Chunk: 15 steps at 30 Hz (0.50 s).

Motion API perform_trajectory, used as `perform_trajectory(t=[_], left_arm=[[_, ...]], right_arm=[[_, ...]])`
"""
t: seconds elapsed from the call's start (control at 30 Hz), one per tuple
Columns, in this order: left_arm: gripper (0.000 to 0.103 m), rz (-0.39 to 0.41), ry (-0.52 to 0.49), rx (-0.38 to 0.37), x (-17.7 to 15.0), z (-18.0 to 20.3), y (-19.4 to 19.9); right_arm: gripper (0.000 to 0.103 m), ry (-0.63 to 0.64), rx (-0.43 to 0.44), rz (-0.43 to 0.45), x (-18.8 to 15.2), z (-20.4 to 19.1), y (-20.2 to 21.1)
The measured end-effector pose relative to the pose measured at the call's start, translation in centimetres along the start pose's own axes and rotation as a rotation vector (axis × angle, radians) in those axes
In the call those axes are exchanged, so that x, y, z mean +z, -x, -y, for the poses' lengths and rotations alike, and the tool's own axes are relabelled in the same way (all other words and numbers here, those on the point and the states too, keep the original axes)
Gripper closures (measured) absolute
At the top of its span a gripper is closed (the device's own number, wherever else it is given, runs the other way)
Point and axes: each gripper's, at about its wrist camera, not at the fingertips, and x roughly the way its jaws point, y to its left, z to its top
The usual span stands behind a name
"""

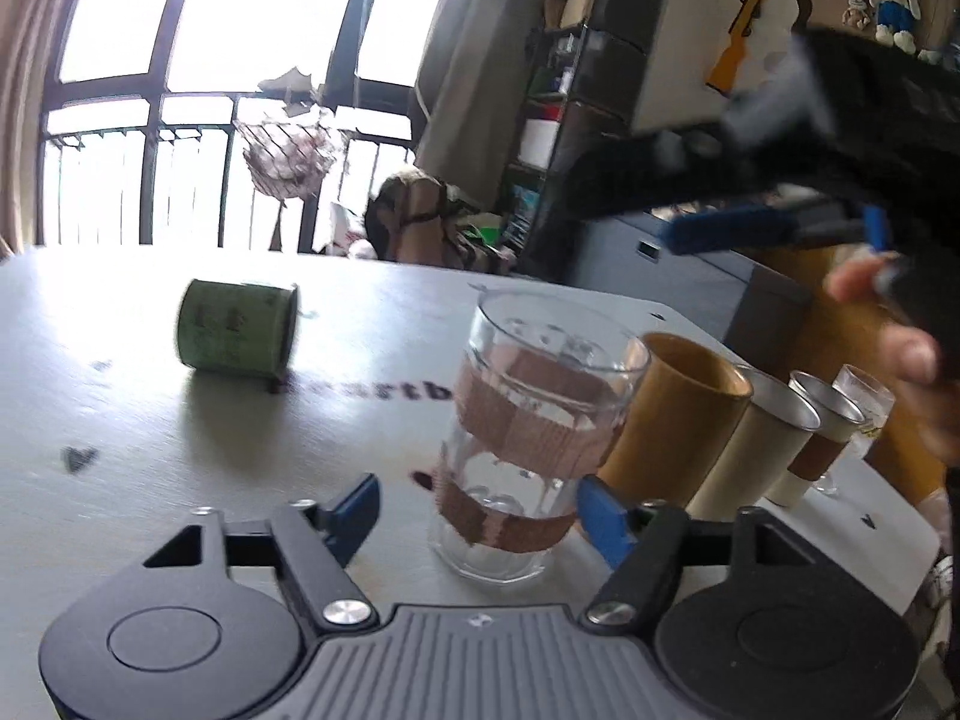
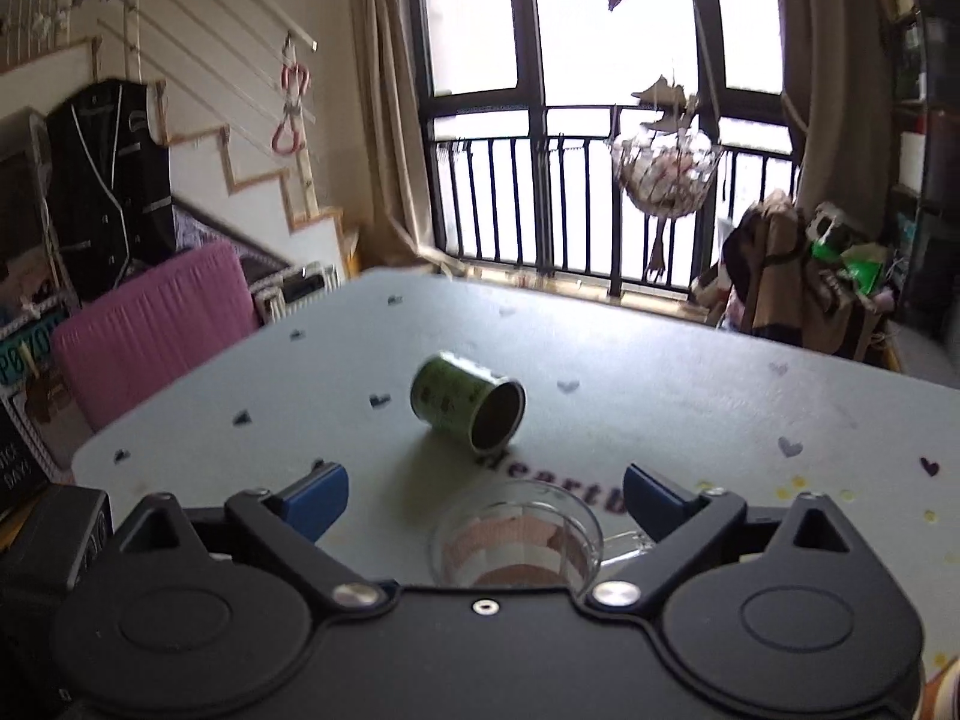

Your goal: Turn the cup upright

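A green cup lies on its side on the pale table, far left of centre; in the right wrist view the green cup shows its dark open mouth toward me. My left gripper is open, low over the table, with a clear glass banded in brown tape standing upright just beyond its fingers. My right gripper is open, above that clear glass, and the green cup lies beyond its fingertips. The right gripper also shows in the left wrist view, held high at the right.
A row of upright cups stands right of the glass: a brown one, a beige one, a metal-rimmed one and a small clear one. A pink chair stands at the table's left edge.
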Motion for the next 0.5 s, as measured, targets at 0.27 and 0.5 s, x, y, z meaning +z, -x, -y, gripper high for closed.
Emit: perform_trajectory(t=[0.27, 0.5], left_arm=[[0.005, 0.030, -0.031, 0.126, -0.4, 0.9, 4.2], [0.000, 0.096, -0.026, 0.208, -1.6, 1.4, 8.1]], right_arm=[[0.003, -0.010, -0.110, 0.134, -3.7, -2.2, 5.7], [0.002, -0.065, -0.225, 0.197, -8.0, -2.3, 9.0]])
